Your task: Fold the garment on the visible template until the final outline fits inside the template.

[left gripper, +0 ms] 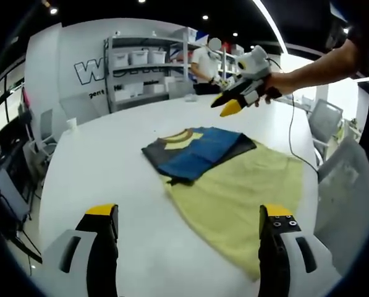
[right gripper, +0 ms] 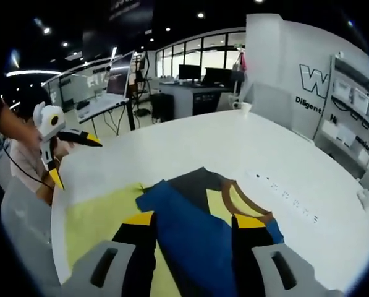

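A folded garment (left gripper: 196,151), blue and dark grey with a yellow panel and a brown collar, lies on the far-left corner of a pale yellow template cloth (left gripper: 240,198) spread on the white table (left gripper: 110,173). My left gripper (left gripper: 189,213) is open, its jaws wide apart over the table's near side, short of the cloth. A hand holds my right gripper (left gripper: 227,104) in the air beyond the garment. In the right gripper view that gripper (right gripper: 193,219) is open above the garment (right gripper: 190,216), with nothing between its jaws. The left gripper (right gripper: 73,161) stands at the left, beyond the template cloth (right gripper: 97,216).
A white cup (left gripper: 72,122) stands near the table's far left edge. Shelves with boxes (left gripper: 141,68) and a person (left gripper: 204,68) are behind the table. Grey chairs (left gripper: 348,185) stand at the right side. A cable (left gripper: 292,136) hangs from the right gripper.
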Motion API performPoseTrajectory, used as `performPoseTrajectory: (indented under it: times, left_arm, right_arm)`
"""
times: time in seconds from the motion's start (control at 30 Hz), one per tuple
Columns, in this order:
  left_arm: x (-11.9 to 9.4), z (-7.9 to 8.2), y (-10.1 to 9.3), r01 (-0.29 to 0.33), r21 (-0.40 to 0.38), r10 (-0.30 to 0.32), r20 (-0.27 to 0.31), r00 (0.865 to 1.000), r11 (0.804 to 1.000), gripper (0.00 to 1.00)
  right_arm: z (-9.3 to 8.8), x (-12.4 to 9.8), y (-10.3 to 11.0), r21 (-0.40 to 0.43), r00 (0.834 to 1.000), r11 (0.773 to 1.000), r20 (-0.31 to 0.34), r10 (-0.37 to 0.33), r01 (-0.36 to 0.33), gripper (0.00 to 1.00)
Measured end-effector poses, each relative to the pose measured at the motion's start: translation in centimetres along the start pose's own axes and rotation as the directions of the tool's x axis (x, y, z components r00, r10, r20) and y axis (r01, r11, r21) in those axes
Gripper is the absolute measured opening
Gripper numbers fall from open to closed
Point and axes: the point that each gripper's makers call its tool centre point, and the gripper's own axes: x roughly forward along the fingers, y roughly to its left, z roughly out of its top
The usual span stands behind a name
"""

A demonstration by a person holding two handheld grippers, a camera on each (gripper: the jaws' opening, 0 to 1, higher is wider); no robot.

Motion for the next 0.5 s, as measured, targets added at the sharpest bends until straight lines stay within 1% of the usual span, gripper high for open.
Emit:
performPoseTrajectory:
  times: [0.17,0.37,0.5]
  left_arm:
    - [0.0,0.1,-0.1,0.0,-0.002,0.0,0.003,1.0,1.0,0.99]
    - [0.0,0.1,-0.5,0.007,0.004,-0.007,0.001,1.0,1.0,0.98]
    - [0.0,0.1,-0.7,0.01,0.007,-0.01,-0.002,1.0,1.0,0.99]
  right_arm:
    - [-0.1,-1.0,0.0,-0.012,1.0,1.0,0.008,0.0,0.0,0.5]
    - [-0.9,-2.4,0.0,-0.018,1.0,1.0,0.008,-0.005,0.006,0.55]
    - [-1.5,-3.4,0.1,-0.007,1.0,1.0,0.013,-0.009,0.009,0.56]
